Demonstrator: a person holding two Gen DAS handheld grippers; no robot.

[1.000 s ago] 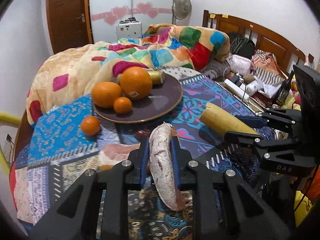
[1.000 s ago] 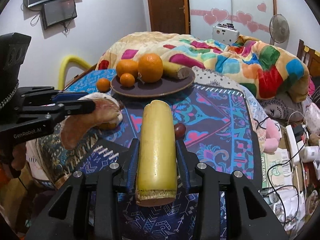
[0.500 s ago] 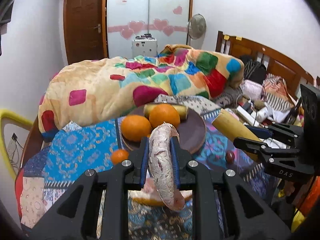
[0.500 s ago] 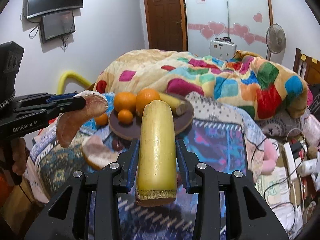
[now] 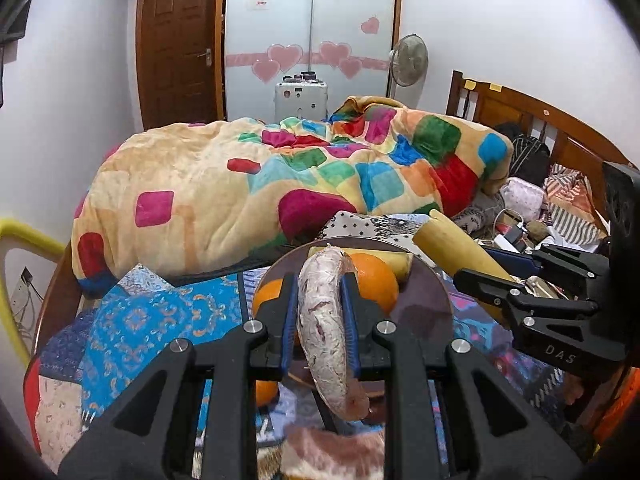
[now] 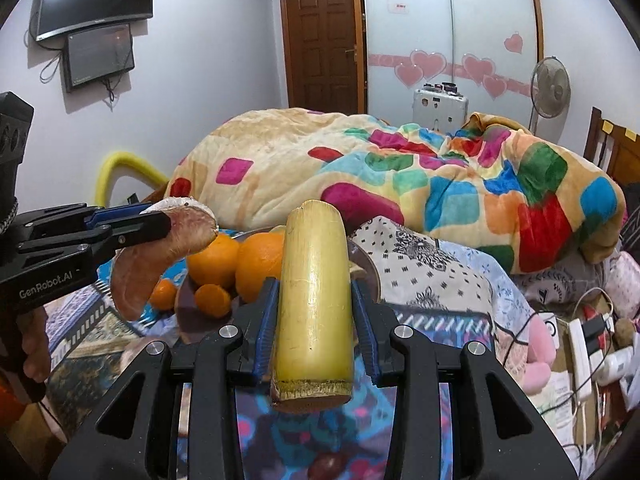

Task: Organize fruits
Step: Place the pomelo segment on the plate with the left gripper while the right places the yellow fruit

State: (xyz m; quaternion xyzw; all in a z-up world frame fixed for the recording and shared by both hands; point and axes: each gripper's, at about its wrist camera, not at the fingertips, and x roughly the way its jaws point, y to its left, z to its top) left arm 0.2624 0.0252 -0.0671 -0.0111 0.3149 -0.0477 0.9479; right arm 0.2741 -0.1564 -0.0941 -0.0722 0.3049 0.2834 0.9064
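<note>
Two pieces of produce are carried above the bed, one in each gripper. A curved pomelo wedge point(image 5: 324, 328), pale and pink-flecked, is clamped edge-on between the nearly closed jaws of the left gripper point(image 5: 318, 304); a yellow cane segment point(image 6: 314, 300) is gripped lengthwise by the right gripper point(image 6: 314, 312), whose jaws are parted only by the segment's width. Both are held in the air at the near rim of the dark round plate point(image 5: 424, 312), on which two large oranges point(image 6: 260, 264), a small orange point(image 6: 212, 300) and a second yellow segment point(image 5: 384, 258) are seen. Another small orange point(image 6: 164, 294) lies on the patterned cloth point(image 5: 136, 328) just beside the plate, and a further pomelo piece point(image 5: 332, 456) is blurred at the lower edge of the left view. Behind the plate a multicoloured blanket point(image 5: 280, 184) is heaped.
</note>
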